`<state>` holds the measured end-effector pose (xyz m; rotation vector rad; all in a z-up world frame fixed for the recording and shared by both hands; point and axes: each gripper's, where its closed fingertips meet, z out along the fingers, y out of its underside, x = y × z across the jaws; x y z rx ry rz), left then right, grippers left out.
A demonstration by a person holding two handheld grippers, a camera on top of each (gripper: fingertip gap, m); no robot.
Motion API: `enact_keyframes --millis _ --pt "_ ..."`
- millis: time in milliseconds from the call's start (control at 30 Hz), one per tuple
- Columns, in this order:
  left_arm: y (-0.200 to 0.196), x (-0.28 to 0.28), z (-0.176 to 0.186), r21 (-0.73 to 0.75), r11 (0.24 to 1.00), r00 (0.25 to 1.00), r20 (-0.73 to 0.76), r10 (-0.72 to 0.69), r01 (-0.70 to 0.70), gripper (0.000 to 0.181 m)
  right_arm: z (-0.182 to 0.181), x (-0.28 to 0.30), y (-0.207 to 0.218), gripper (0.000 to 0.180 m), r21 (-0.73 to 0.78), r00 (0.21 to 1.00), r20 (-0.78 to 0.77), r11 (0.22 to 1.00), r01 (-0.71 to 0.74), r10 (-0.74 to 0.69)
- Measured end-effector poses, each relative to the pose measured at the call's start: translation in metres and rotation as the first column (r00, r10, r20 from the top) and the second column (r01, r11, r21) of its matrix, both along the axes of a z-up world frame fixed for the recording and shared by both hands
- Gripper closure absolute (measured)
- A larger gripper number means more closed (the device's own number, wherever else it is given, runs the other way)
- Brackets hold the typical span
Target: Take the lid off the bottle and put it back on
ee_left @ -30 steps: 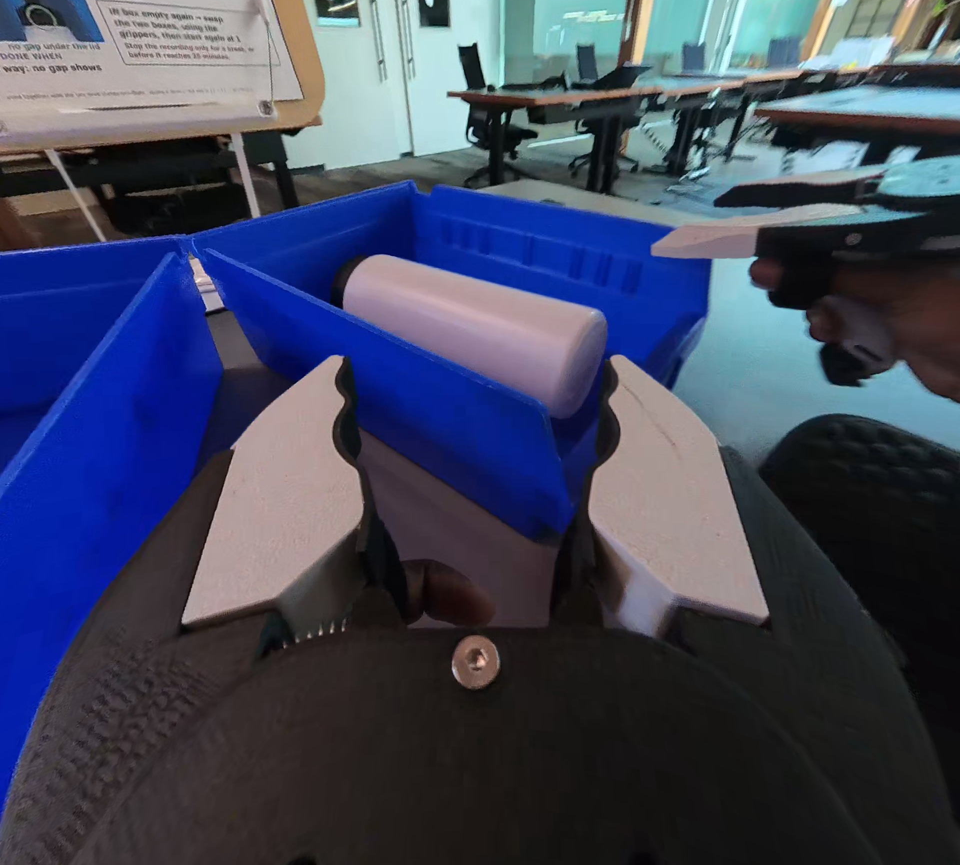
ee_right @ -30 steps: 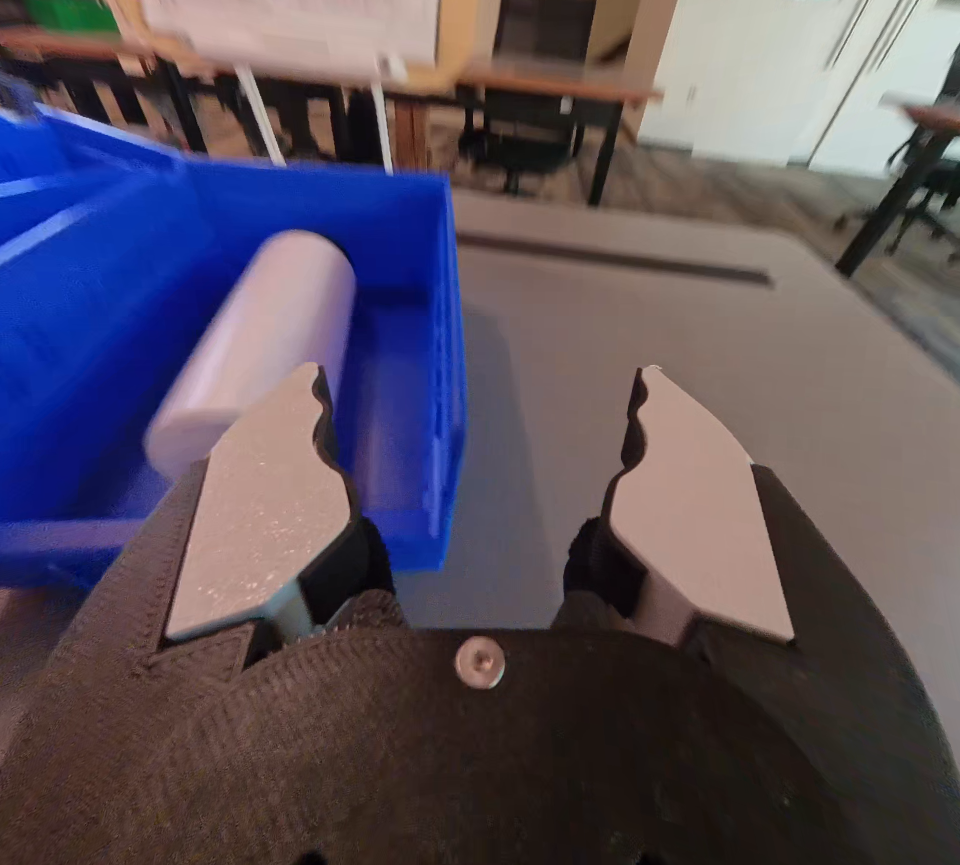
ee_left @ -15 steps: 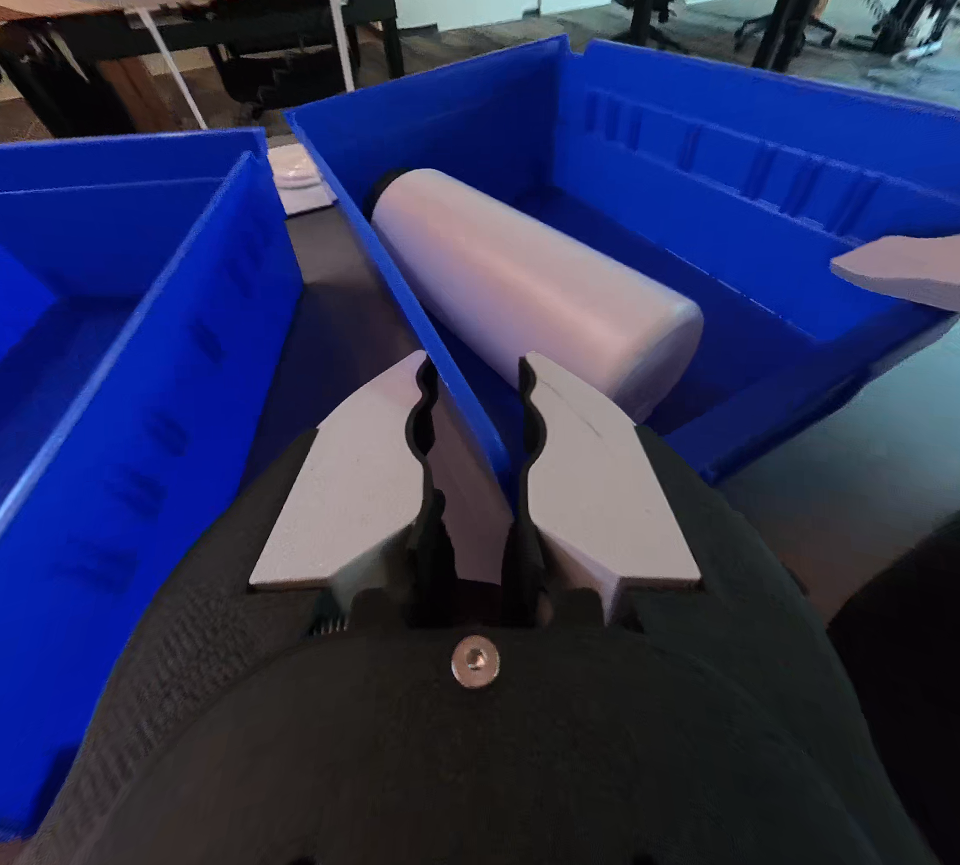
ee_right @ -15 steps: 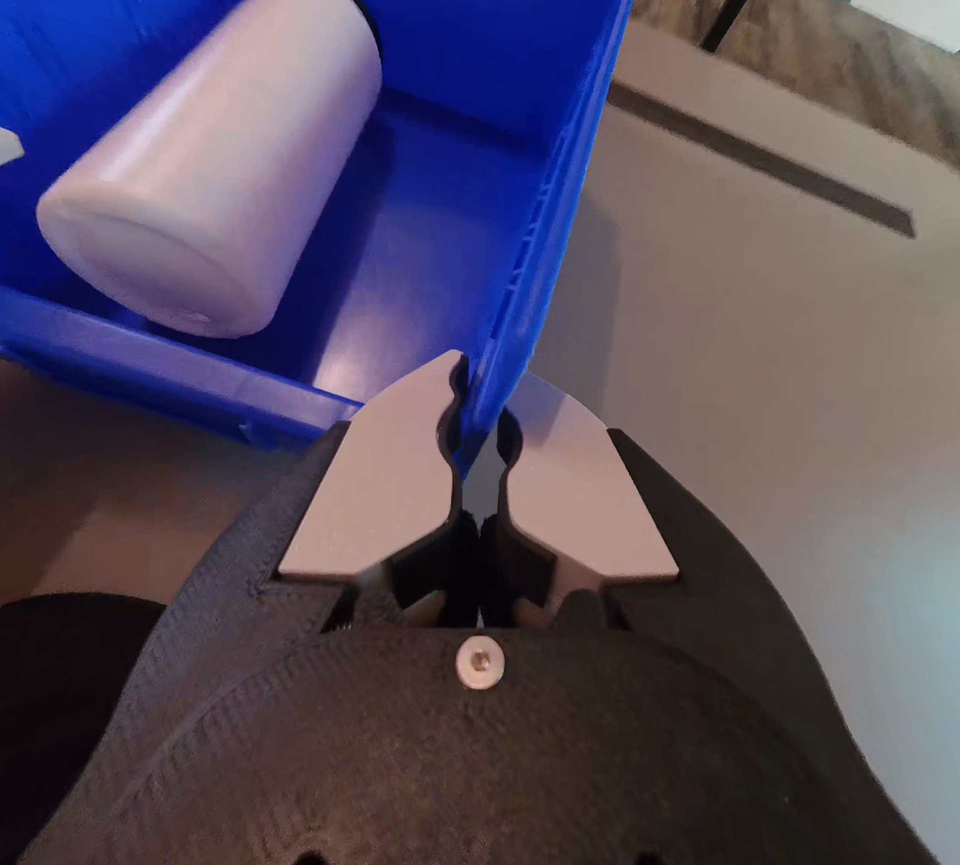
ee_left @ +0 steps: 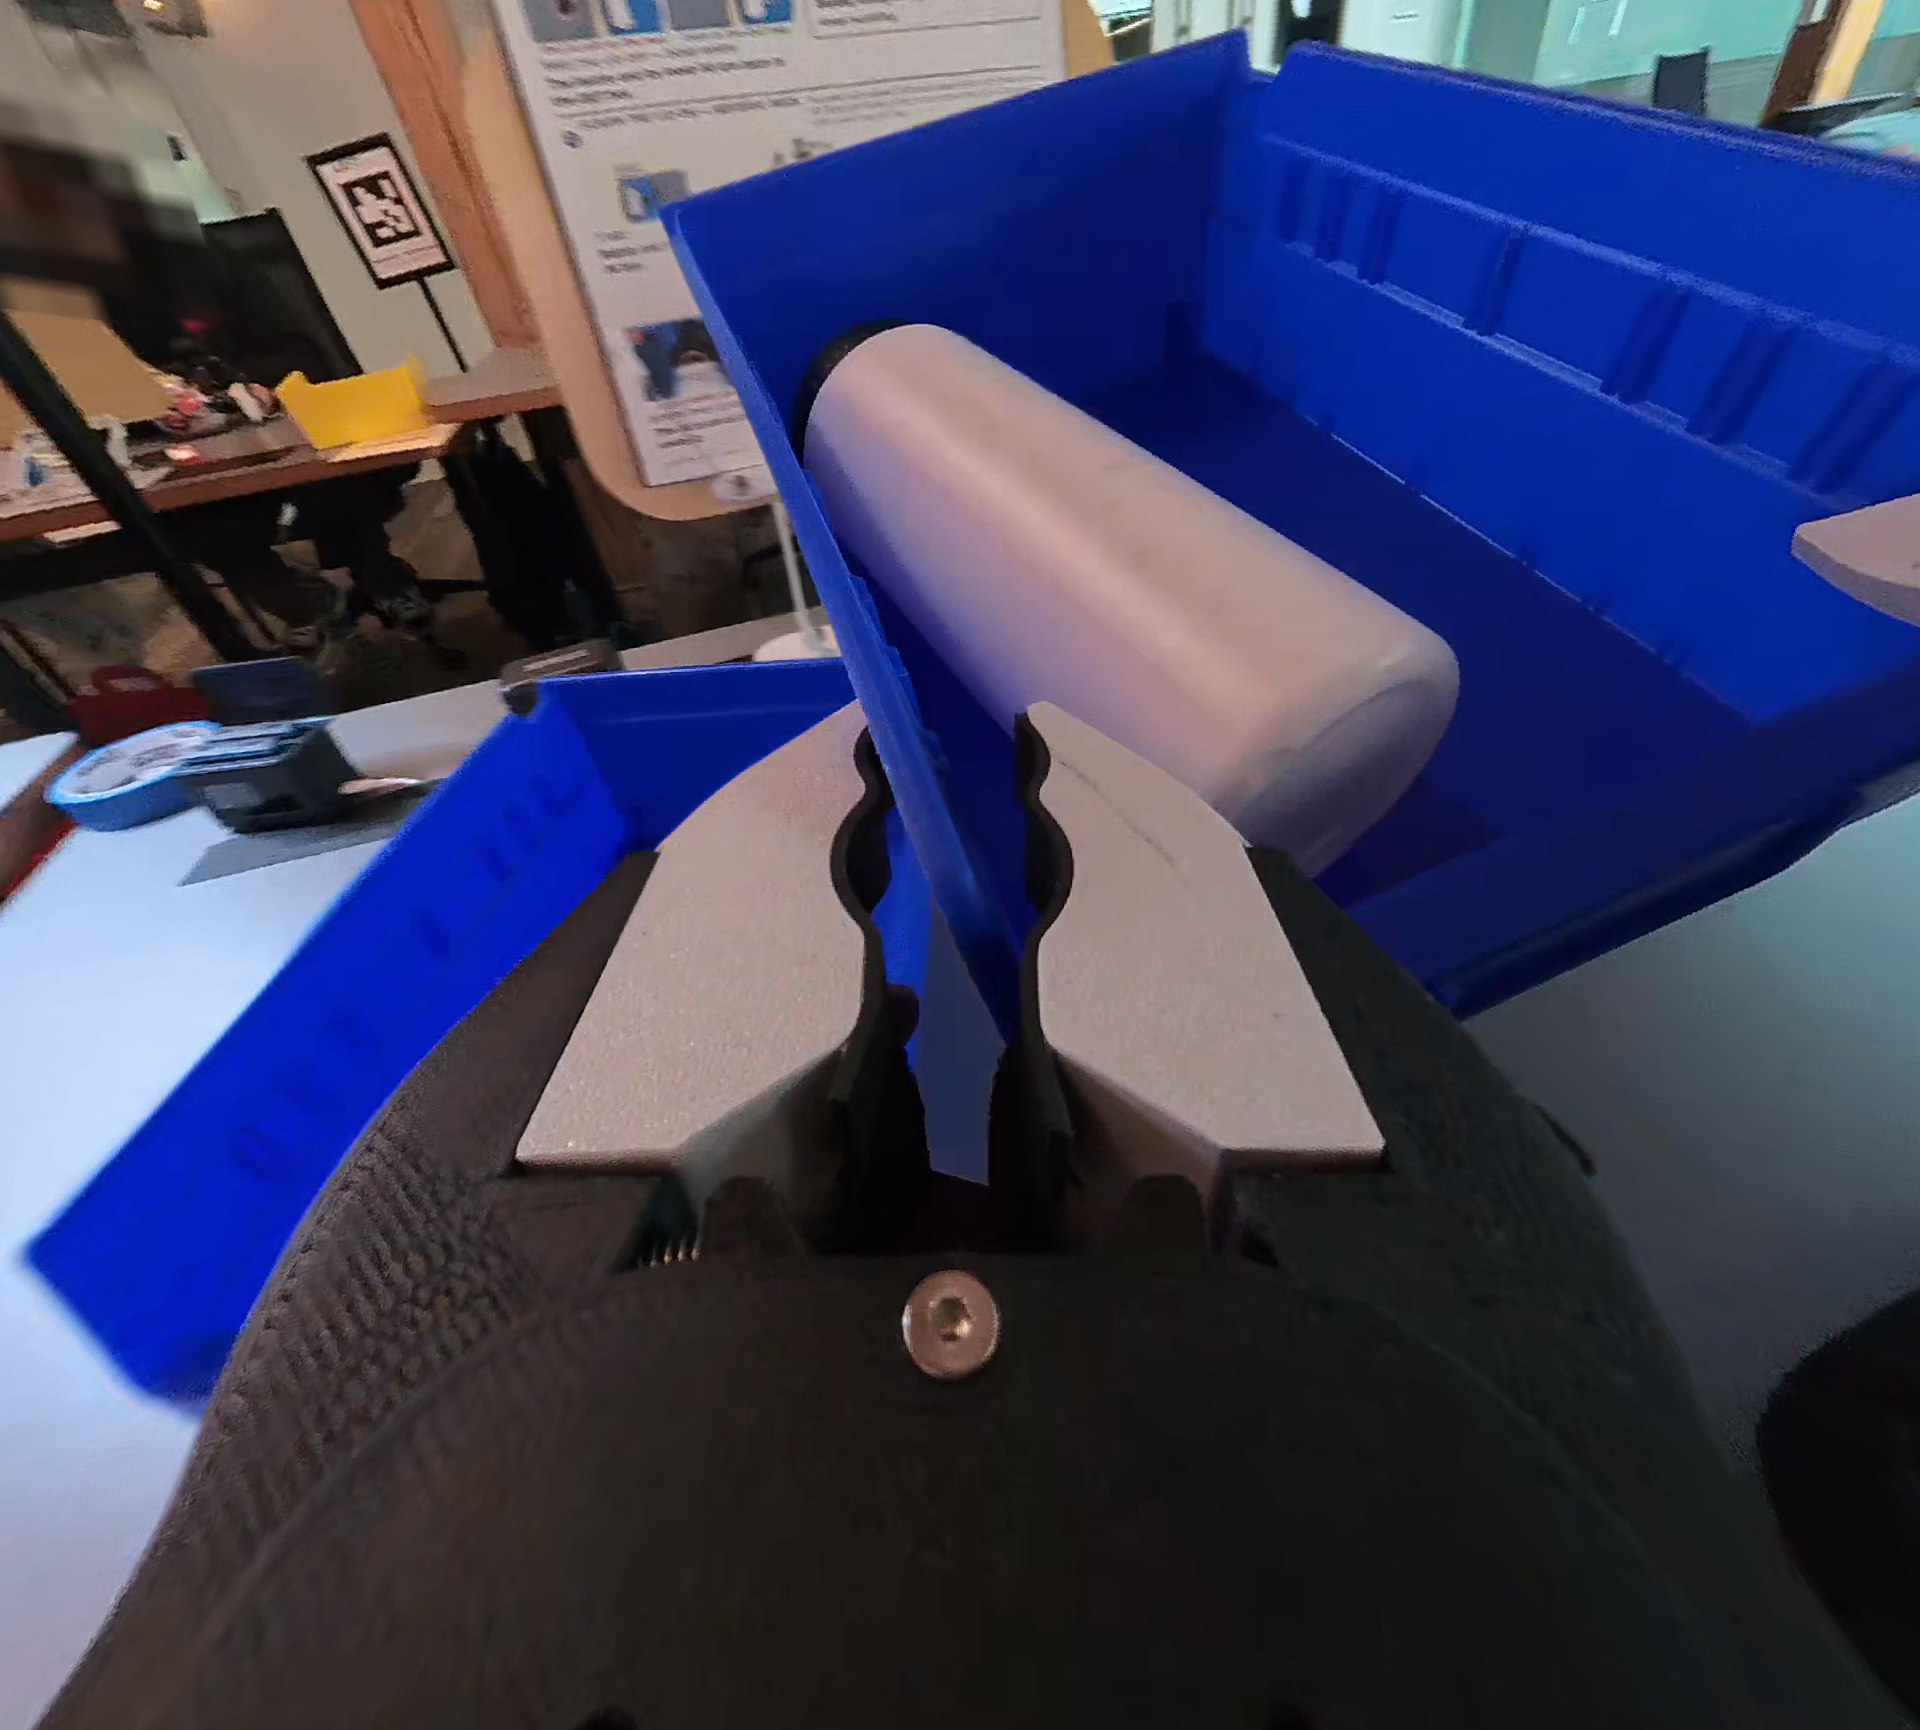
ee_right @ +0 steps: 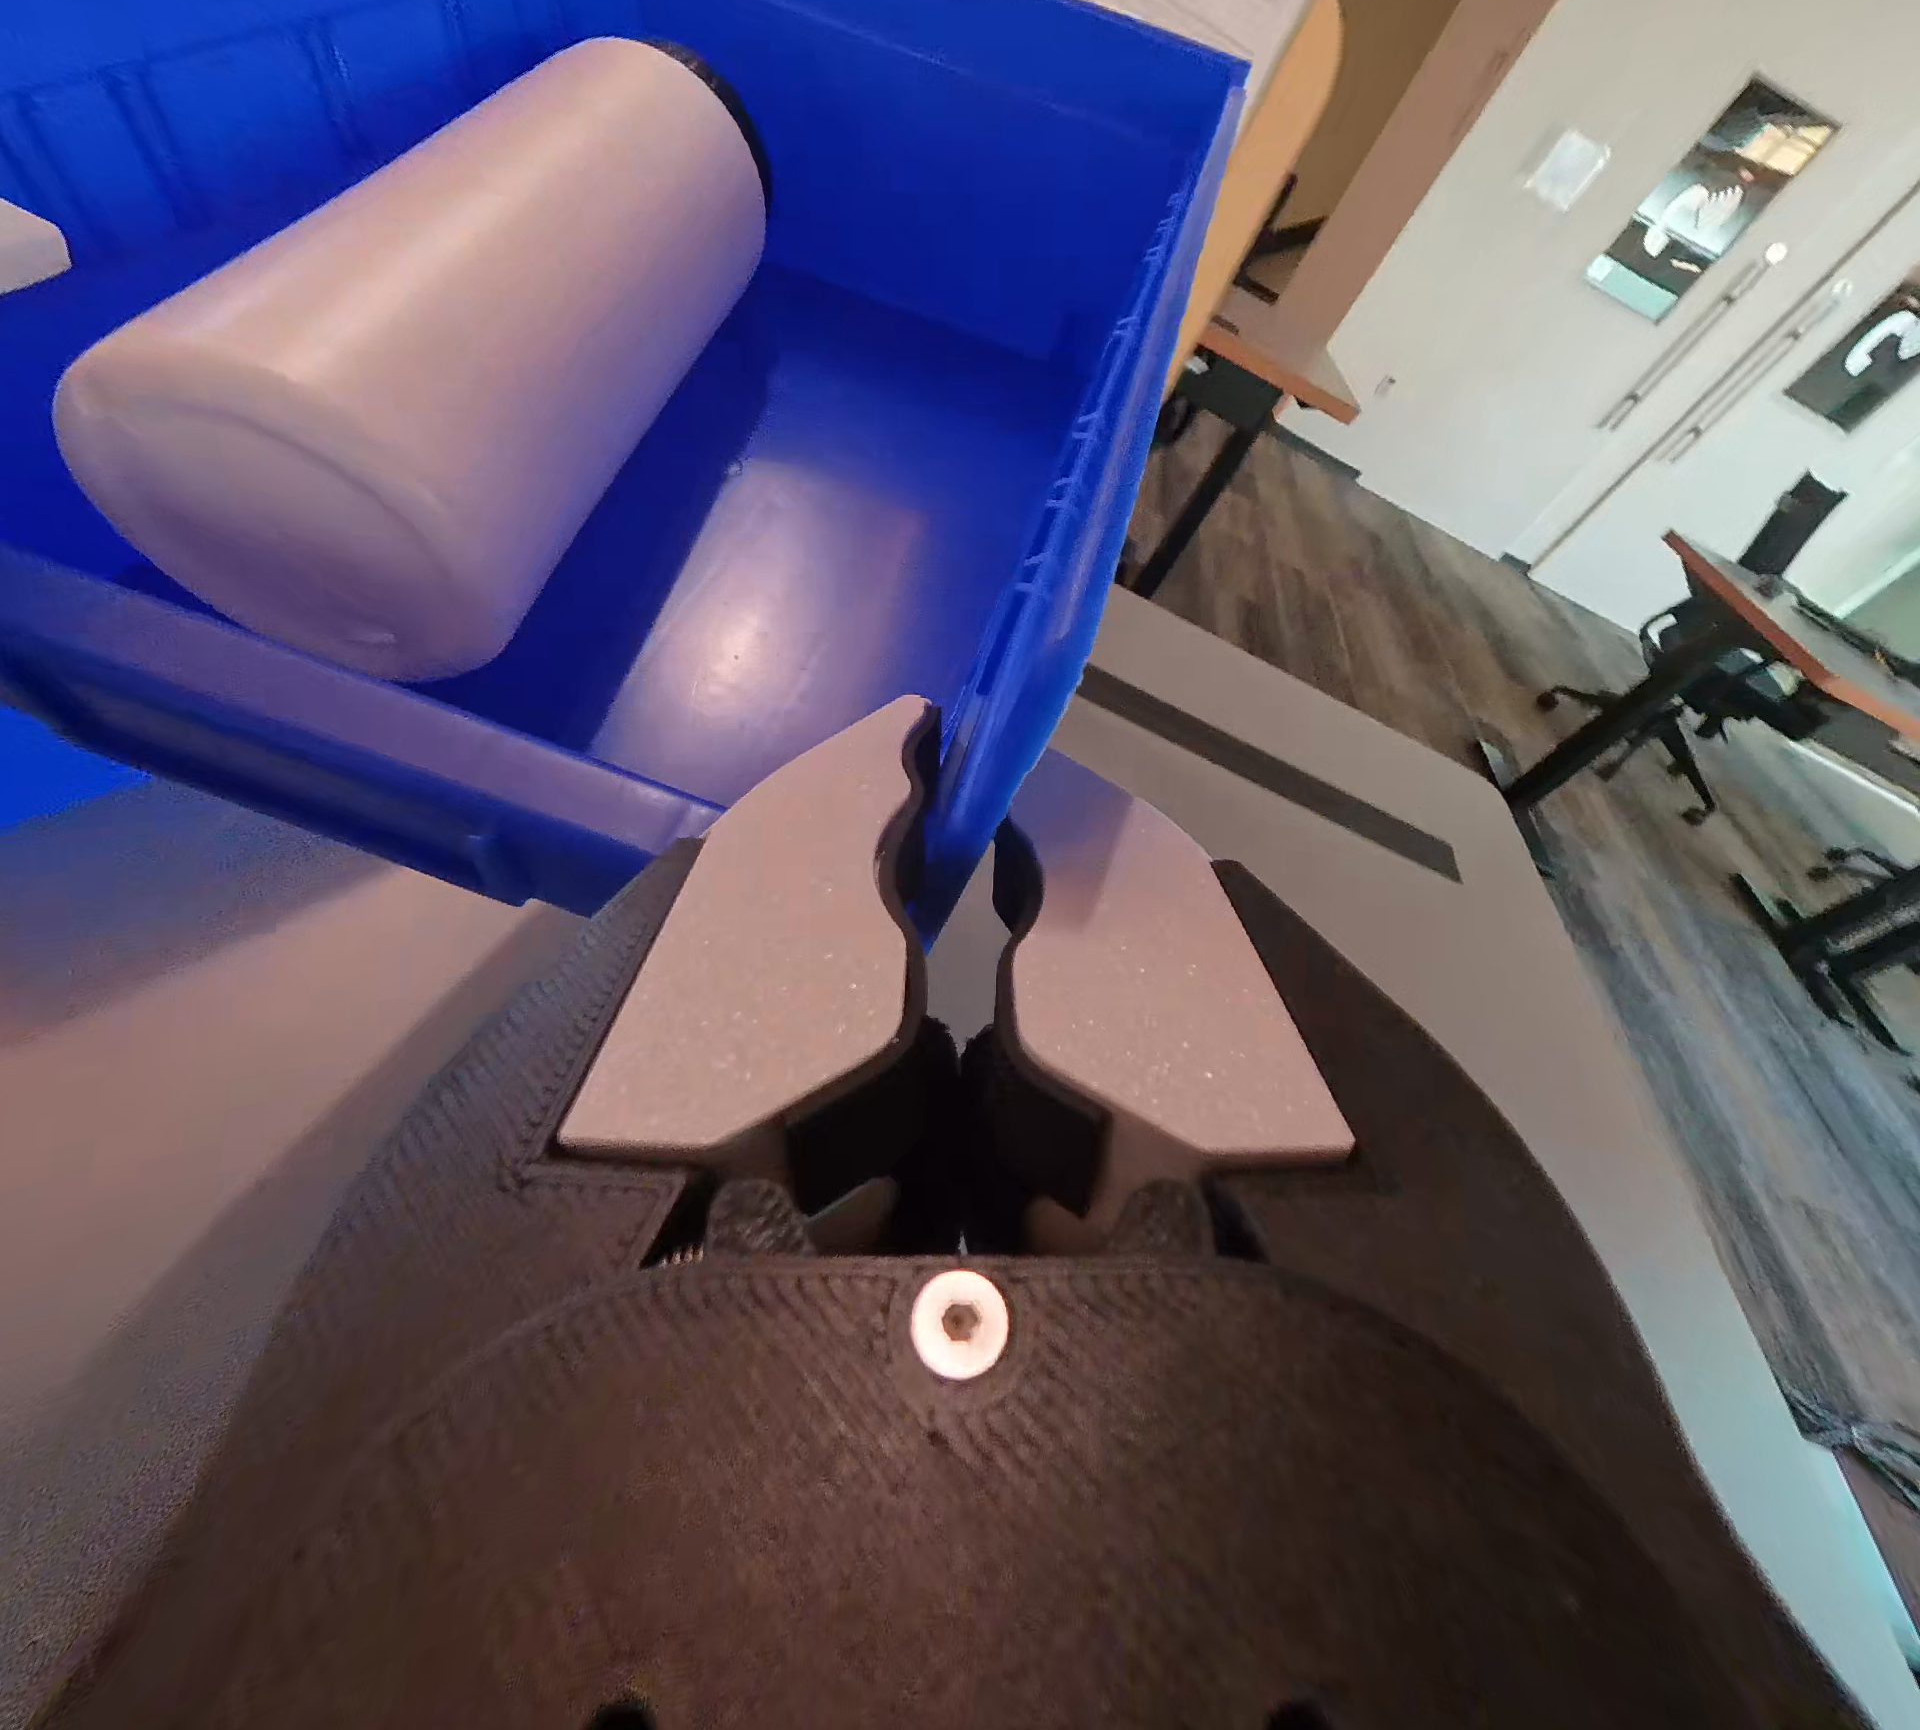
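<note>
The left gripper [ee_left: 943, 787] pinches the left wall of a blue bin [ee_left: 1558, 309], with its jaws almost closed on the thin plastic. The right gripper [ee_right: 961, 797] pinches the right wall the same way. The bin looks lifted and tipped. A pale bottle [ee_right: 416, 350] lies on its side inside, its dark lid [ee_right: 727, 96] at the far end, maybe still on.

The bottle [ee_left: 1101, 579] lies on its side in the bin [ee_left: 1558, 309], a second bin [ee_left: 436, 932] to its left
</note>
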<state>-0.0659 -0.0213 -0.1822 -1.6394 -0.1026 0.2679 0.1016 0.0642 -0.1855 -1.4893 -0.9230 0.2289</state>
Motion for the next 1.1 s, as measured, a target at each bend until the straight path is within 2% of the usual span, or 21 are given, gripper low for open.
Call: enact_keyframes --millis 300,500,600,900,1000,1100 --pt "-0.102 -0.097 0.014 -0.003 0.962 0.962 -0.024 0.271 -0.272 0.159 0.018 -0.126 -0.06 0.172 0.074 0.959 -0.041 0.958 -0.279 0.282" --pt "-0.184 -0.155 0.016 -0.026 0.864 0.858 -0.13 0.496 -0.503 0.158 0.012 -0.216 -0.114 0.173 0.101 0.87 -0.118 0.877 -0.469 0.479" --pt "-0.219 -0.176 0.011 -0.039 0.816 0.81 -0.162 0.564 -0.576 0.159 0.003 -0.249 -0.143 0.173 0.092 0.826 -0.147 0.839 -0.536 0.544" --pt "-0.298 -0.215 -0.04 -0.115 0.711 0.72 -0.144 0.679 -0.694 0.159 -0.039 -0.307 -0.215 0.172 0.045 0.744 -0.082 0.749 -0.661 0.663" --pt "-0.314 -0.223 -0.059 -0.137 0.681 0.695 -0.138 0.706 -0.719 0.161 -0.057 -0.315 -0.232 0.17 0.03 0.726 -0.053 0.728 -0.685 0.686" --pt "-0.319 -0.227 -0.081 -0.181 0.685 0.706 -0.111 0.699 -0.706 0.16 -0.075 -0.317 -0.239 0.169 0.003 0.72 -0.011 0.72 -0.694 0.694"
